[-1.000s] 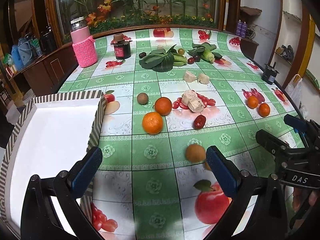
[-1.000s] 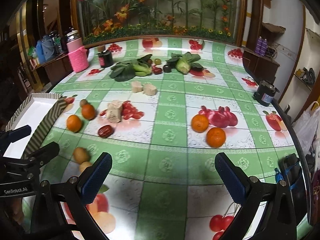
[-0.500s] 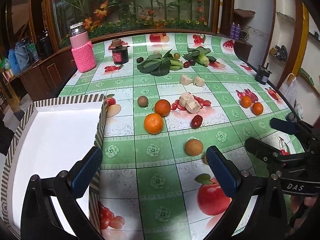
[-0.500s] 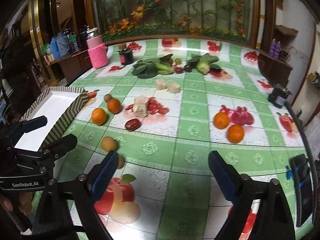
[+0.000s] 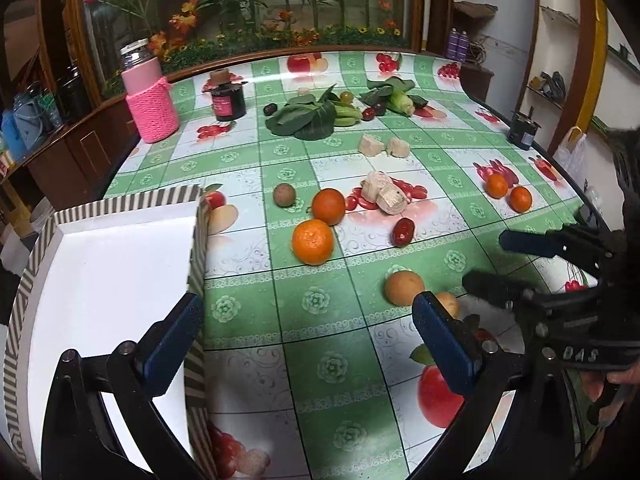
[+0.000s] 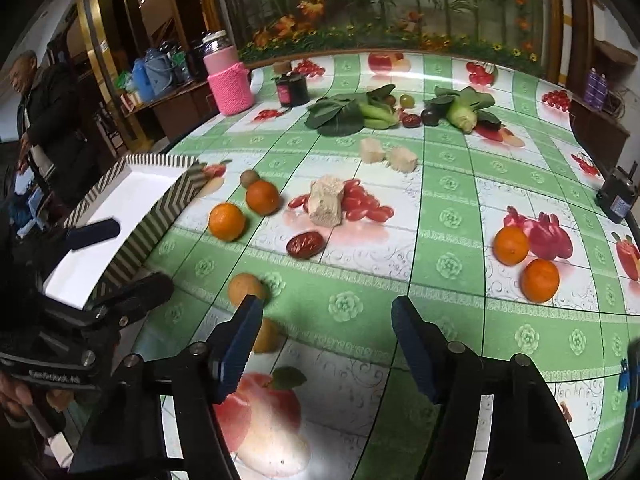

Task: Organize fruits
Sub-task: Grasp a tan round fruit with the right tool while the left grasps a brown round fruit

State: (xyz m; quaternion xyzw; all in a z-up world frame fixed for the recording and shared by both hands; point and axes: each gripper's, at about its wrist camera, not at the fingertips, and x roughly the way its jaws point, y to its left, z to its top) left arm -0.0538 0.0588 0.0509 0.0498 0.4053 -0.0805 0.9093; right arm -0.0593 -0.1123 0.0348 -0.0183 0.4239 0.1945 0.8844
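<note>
Left tool [image 5: 308, 332] hangs wide open over the bench [image 5: 320, 304], nothing between its pads, its left pad above the striped tray [image 5: 100, 280], which holds no fruit. Right tool [image 6: 324, 340] stands half open, jaws just closing, nothing between them; two tan fruits [image 6: 245, 287] lie just beside its left pad. Two oranges [image 5: 313, 241] and a small brown fruit [image 5: 284, 195] sit near the tray corner, a red date [image 5: 402, 232] right of them. Two more oranges [image 6: 511, 245] lie well apart, far right. Greens [image 5: 304, 118] lie at the back.
</note>
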